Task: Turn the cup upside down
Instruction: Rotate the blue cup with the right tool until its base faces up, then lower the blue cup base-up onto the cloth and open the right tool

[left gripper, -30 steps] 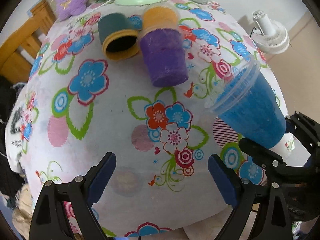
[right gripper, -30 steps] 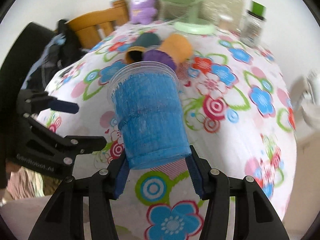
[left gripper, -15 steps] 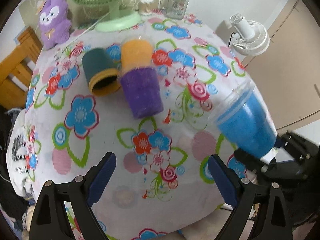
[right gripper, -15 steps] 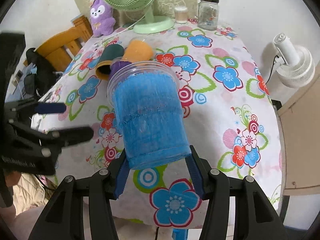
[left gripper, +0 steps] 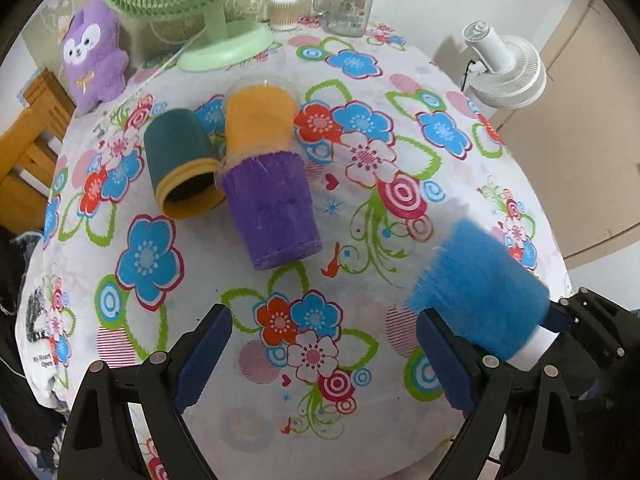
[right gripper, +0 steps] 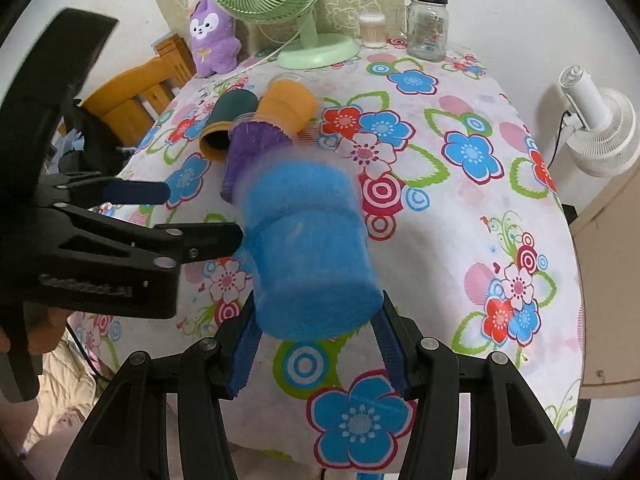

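From my left wrist camera, my left gripper [left gripper: 320,352] hangs spread wide with nothing between its fingers over the flowered tablecloth [left gripper: 400,80]. At right, the blue fuzzy-sleeved plastic cup [left gripper: 480,284] is tilted in the air (motion-blurred, so I can't quite place its rim). A purple cup [left gripper: 272,208], orange cup [left gripper: 260,114] and dark green cup [left gripper: 180,168] lie grouped beyond.

From my right wrist camera, my right gripper [right gripper: 316,348] pinches the blue cup's [right gripper: 308,256] base.

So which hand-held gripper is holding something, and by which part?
The right hand-held gripper clamps the blue fuzzy plastic cup by its narrow base end. The left hand-held gripper holds nothing.
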Demonstrator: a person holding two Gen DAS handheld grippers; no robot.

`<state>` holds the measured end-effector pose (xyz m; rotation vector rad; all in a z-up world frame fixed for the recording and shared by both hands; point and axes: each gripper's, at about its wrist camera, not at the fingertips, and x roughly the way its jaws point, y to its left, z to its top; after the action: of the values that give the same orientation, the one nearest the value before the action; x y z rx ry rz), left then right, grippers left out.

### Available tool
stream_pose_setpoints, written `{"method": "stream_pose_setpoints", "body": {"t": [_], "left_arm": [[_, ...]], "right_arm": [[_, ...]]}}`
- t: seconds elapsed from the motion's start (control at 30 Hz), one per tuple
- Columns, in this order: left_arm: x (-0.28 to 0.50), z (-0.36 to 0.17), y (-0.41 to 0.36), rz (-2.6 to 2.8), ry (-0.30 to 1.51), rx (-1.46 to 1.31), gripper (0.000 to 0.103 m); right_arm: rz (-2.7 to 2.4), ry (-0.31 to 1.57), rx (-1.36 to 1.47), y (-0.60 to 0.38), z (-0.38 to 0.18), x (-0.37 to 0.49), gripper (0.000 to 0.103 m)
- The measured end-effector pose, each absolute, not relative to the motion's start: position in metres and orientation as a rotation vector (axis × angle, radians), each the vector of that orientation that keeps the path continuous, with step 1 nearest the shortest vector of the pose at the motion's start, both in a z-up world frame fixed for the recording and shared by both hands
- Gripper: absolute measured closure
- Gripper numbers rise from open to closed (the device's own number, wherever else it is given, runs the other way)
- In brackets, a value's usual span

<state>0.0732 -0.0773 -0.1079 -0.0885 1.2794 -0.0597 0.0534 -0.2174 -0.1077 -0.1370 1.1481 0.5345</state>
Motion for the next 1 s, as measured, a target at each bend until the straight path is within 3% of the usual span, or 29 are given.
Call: {"method": "stream_pose_setpoints", "body": {"t": [0.13,0.7,0.8,0.87,1.0], "left_arm": [[0.080,-0.120,-0.075,-0.054,1.297,-0.089,0.008],[0.074,-0.142,-0.084,-0.086,1.343,-0.110,0.008],[0.074,-0.145,-0.088,-0.089,1.354,-0.088,0.009],[0.074,-0.148,-0.087,-0.077,1.362,-0.079,0.009],[0.073,-0.154,-0.083,-0.072,1.388,-0.092,0.008]], "right_arm": [[0.533,1.156,-0.127,-0.217,-0.113,0.061,0.052],[0.584,1.133,-0.178,-0.218,-0.117,0.058,0.052],[0.592,1.123,-0.169,-0.221,-0.119,0.056,0.050],[0.577,1.128,-0.162,-0.222,-0.125,0.059,0.040],[0.564,1.157,-0.091,-0.228,-0.137,0.067,0.038]]}}
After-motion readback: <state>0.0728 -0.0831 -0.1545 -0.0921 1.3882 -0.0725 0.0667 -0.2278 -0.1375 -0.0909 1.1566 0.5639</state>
